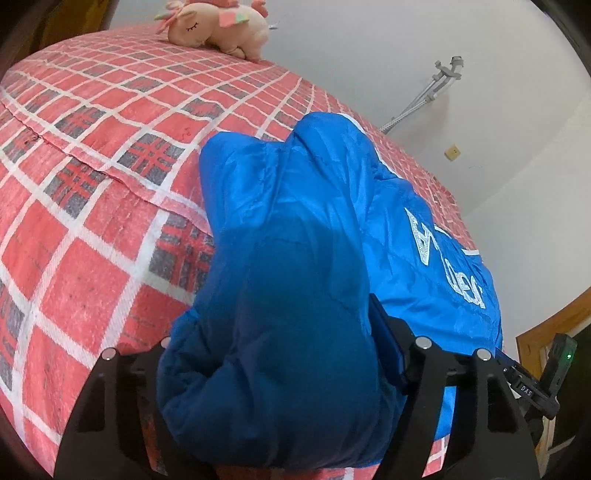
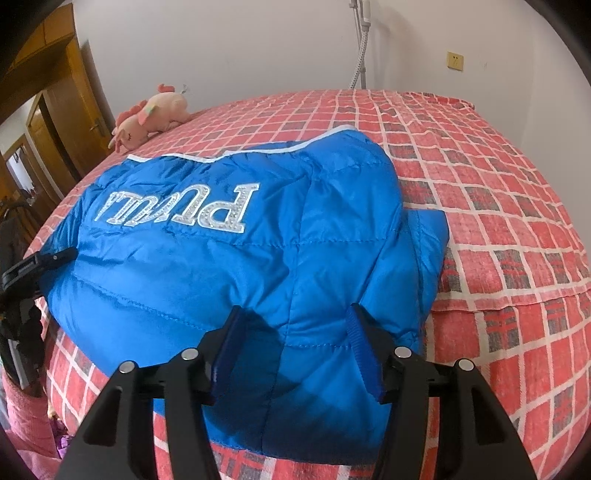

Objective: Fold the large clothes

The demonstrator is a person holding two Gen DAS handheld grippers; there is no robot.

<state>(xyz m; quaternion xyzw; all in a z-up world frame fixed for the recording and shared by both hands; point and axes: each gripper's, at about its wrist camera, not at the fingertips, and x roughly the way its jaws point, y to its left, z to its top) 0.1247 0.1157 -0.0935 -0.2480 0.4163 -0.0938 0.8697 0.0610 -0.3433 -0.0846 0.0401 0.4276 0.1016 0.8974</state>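
Observation:
A blue padded jacket with silver letters lies folded on the red checked bed. In the right wrist view my right gripper is open, its blue-padded fingers resting on the jacket's near edge, apart. In the left wrist view the jacket bulges up between my left gripper's jaws; only the right finger shows, the left one is hidden by fabric. The jaws stand wide with the bunched fabric between them. The right gripper's body shows at the left wrist view's right edge.
A pink plush toy lies at the bed's far edge, also in the right wrist view. A crutch leans on the white wall. A wooden door stands left of the bed.

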